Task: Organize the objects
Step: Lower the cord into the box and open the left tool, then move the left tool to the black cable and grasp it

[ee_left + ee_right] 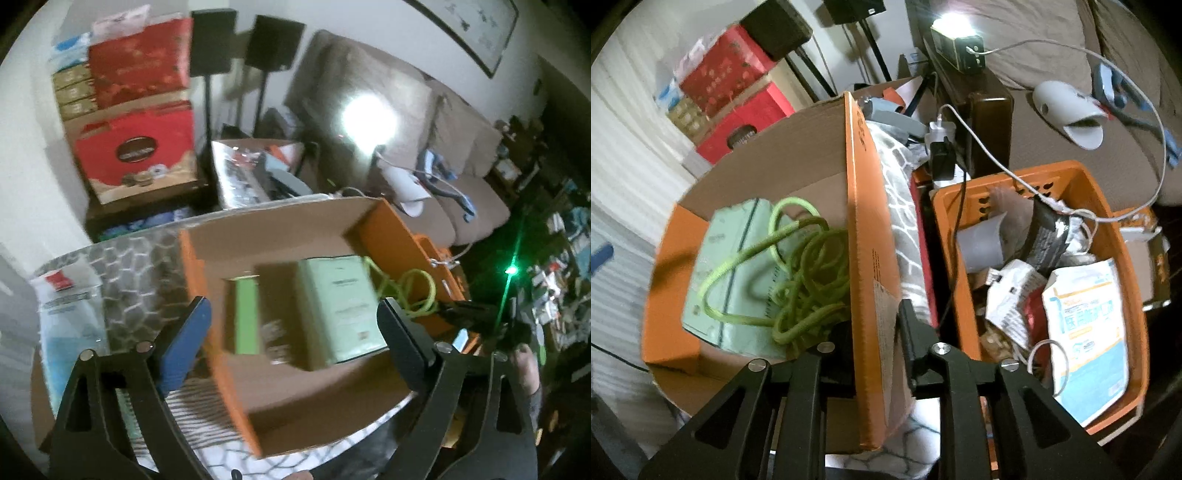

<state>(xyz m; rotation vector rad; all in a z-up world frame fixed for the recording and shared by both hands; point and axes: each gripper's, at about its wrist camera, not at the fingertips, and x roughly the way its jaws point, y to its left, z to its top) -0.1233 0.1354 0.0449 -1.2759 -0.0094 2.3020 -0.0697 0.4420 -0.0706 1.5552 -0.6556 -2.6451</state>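
Note:
An open cardboard box (pixel 280 229) with orange outer faces sits on a patterned tablecloth. Inside lie a pale green flat pack (pixel 340 306), a bright green slim box (pixel 245 314) and a coiled green cord (pixel 413 291). My left gripper (pixel 291 306) hovers above the box, open wide, with nothing between its fingers. In the right wrist view the cord (pixel 805 280) lies piled on the pale green pack (pixel 738 258). My right gripper (pixel 875 321) straddles the box's right wall (pixel 864 221), one finger inside and one outside, closed narrowly on it.
An orange plastic basket (pixel 1108 229) full of packets and wrappers stands right of the box. A charger block and cables (pixel 942 147) sit behind it. Red boxes (pixel 140 110) are stacked at the back left, a sofa (pixel 406 122) behind. A plastic packet (pixel 70 314) lies left of the box.

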